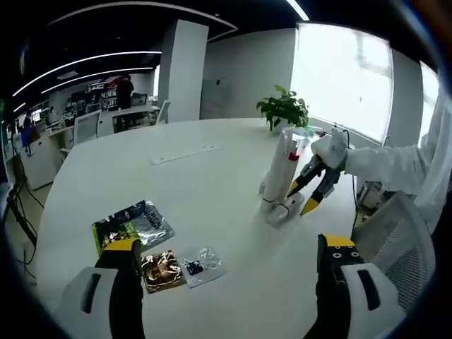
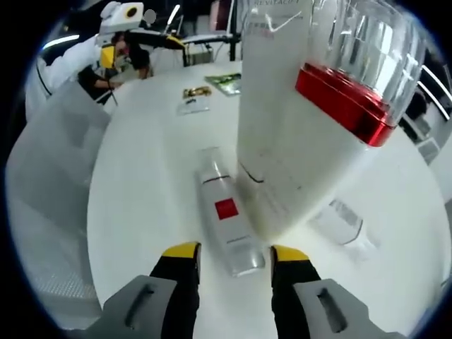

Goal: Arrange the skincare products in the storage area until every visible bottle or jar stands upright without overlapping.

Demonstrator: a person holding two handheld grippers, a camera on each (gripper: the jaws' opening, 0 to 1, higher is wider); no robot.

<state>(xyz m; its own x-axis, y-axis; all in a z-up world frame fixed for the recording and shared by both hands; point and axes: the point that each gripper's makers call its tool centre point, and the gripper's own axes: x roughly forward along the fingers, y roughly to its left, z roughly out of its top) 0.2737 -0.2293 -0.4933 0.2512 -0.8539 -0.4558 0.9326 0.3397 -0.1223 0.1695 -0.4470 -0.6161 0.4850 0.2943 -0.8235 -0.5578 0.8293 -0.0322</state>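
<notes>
A large white table (image 1: 198, 176) is taking up the foreground of an open office. Daylight is pouring through a wide window (image 1: 342, 74) on the right, and a potted plant (image 1: 284, 109) is standing near it on the table's far edge. A white column (image 1: 182, 70) is rising behind. Ceiling light strips (image 1: 85, 67) are glowing over distant desks (image 1: 120, 113), and a mesh chair (image 1: 399, 247) is sitting beside the table.

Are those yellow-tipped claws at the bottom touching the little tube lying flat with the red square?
Apart. In the right gripper view, the right gripper has open jaws, and the lying tube ends between the yellow tips with white table visible on both sides.
</notes>
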